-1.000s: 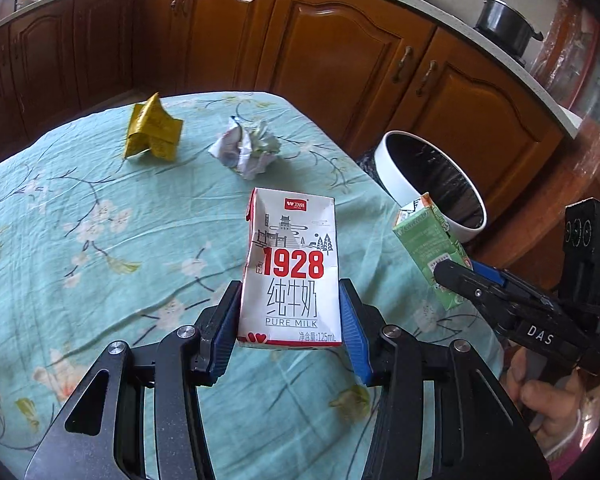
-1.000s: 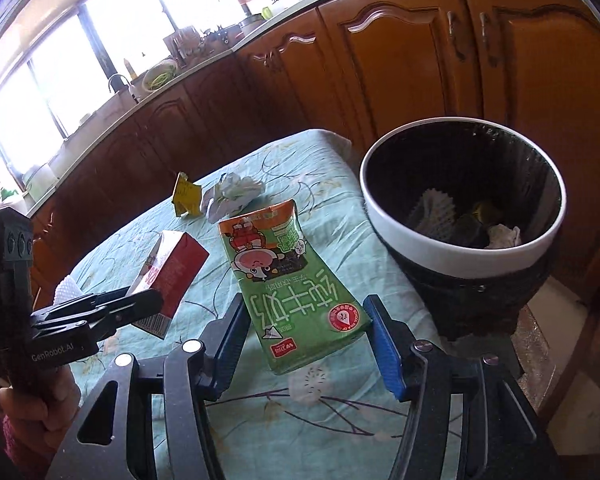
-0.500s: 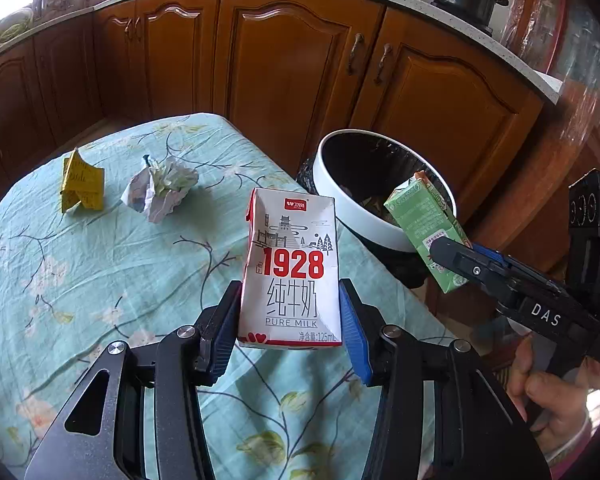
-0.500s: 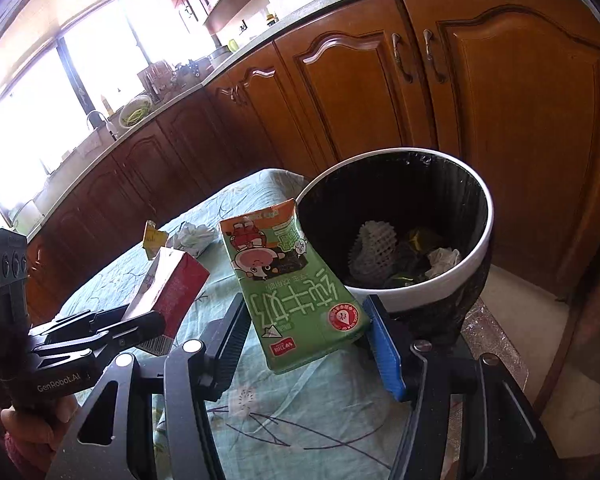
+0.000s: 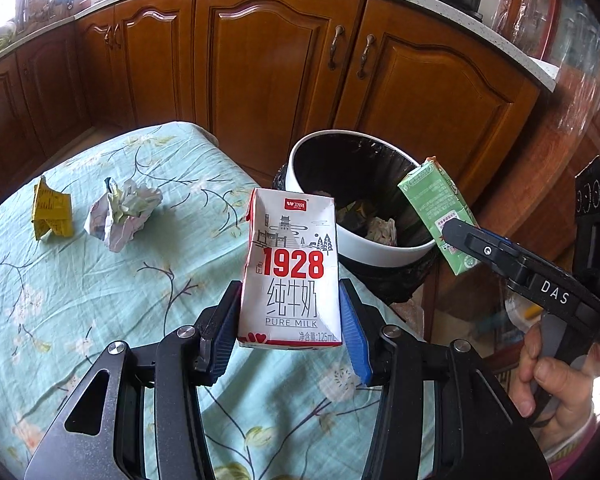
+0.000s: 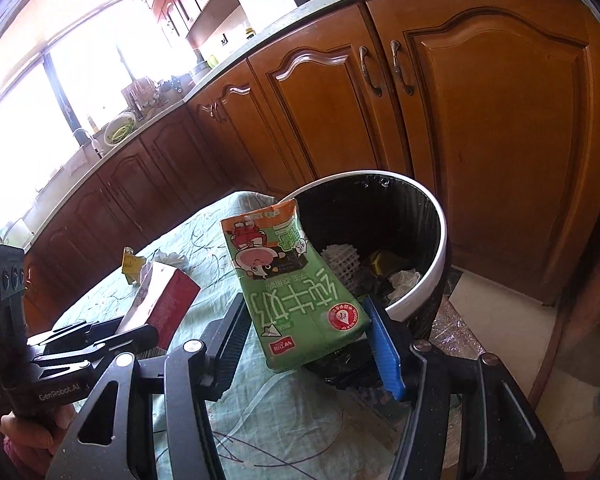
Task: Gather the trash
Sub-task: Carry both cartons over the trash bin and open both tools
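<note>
Now both clamped cartons, white carton [image 5: 290,268] and green carton [image 6: 300,292], have neared the bin [image 6: 428,284]

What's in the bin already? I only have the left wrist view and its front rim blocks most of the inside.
Observer: The right wrist view looks down into the bin: a white foam net, something yellow and a crumpled white tissue lie on the black liner.
Operator: What is printed on the front of the green carton? I see only its back.
Observer: The green carton shows a cartoon cow and a round red badge; the right gripper is shut on its lower end.
Operator: Has my white carton got another colour?
Observer: Yes, from the right wrist view the white carton has a dark red side panel.
</note>
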Available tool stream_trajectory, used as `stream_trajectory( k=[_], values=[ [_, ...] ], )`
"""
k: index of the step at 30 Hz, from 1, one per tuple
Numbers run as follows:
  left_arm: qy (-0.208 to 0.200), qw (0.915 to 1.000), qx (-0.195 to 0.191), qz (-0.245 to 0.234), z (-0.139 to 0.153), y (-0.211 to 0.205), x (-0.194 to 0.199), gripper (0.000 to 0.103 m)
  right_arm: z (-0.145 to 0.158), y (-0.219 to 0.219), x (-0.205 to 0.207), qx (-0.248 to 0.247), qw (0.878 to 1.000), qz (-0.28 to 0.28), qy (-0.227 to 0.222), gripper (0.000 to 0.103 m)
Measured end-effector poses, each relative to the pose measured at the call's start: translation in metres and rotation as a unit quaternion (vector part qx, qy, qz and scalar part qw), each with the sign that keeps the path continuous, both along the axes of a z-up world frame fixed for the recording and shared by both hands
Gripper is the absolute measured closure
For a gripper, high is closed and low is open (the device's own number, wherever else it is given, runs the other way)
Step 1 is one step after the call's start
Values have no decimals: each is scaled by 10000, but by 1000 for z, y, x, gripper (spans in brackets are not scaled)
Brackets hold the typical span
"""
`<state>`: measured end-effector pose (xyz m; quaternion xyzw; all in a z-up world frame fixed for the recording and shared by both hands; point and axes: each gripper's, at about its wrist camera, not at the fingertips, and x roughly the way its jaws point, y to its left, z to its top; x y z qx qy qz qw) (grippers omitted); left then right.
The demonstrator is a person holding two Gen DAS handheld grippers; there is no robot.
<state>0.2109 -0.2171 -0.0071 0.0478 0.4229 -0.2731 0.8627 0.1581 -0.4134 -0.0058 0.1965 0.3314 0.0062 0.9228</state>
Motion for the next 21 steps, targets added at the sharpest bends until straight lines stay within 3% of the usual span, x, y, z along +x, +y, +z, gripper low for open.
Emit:
stream_trajectory(
  k=[21],
  values=[
    [1, 9996, 178, -230, 6, -55, 37, 57, -8, -21, 34, -426, 9988, -57, 218, 50]
  ],
)
